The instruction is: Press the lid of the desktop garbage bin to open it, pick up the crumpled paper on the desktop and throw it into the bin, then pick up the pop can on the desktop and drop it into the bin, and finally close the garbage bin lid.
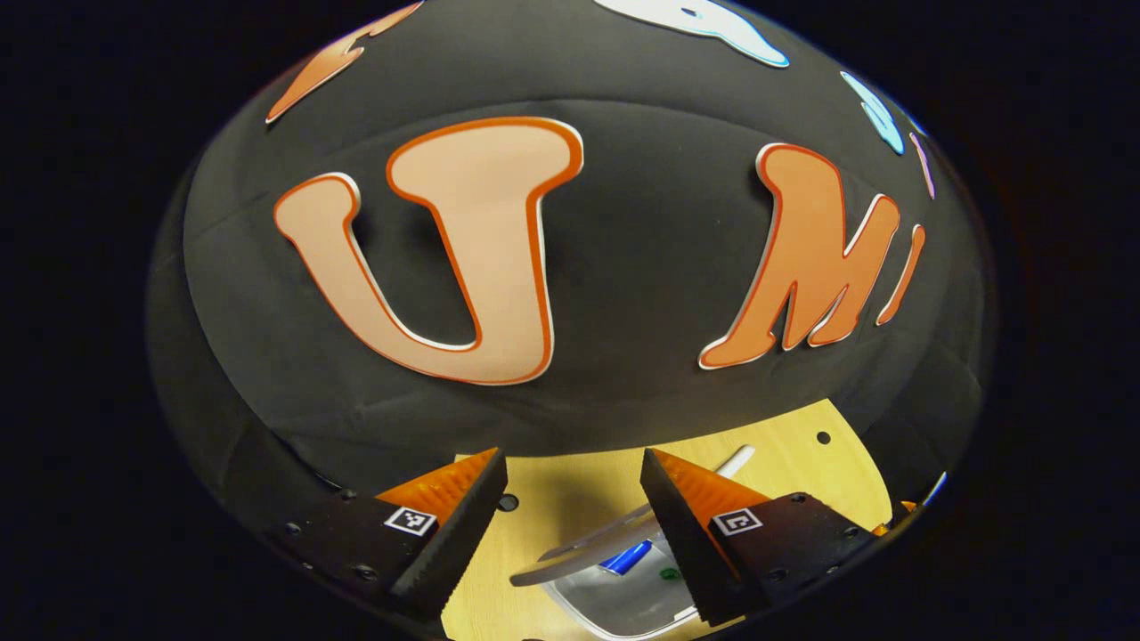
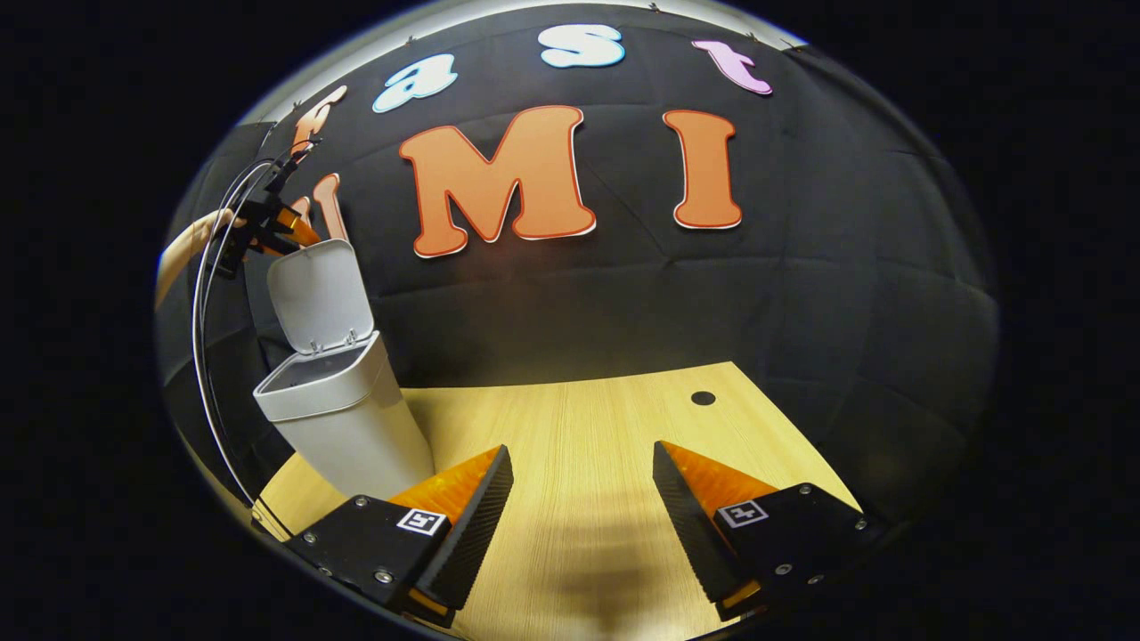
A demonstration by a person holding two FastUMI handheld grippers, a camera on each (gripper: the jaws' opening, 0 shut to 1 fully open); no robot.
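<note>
Two tools, both with fingers spread wide and nothing between them.

Left tool [image 1: 570, 516], left gripper view: held high above the bin [image 1: 623, 596], looking down over it. Bin mouth open below, just right of the gap between the fingers. Lid [image 1: 614, 534] raised, seen edge-on as a pale curved band. Inside the bin: a blue-and-white object [image 1: 626, 557], likely the pop can, lying against the clear liner; a small green spot beside it, too small to tell what it is. Wooden counter [image 1: 579, 490] beneath, with a dark round hole [image 1: 823, 438] toward the far right.

Right tool [image 2: 581, 516], right gripper view: low over the counter [image 2: 579, 427], well apart from the bin. Bin [image 2: 343, 418] stands at the left on the counter, body leaning in the lens, lid [image 2: 321, 298] hinged upright. Above the lid the left tool [image 2: 267, 223] hangs, a person's hand [image 2: 191, 236] behind it, cables looping down the left edge. Round hole [image 2: 703, 398] in the counter at far right. Crumpled paper: cannot tell where it lies.
</note>
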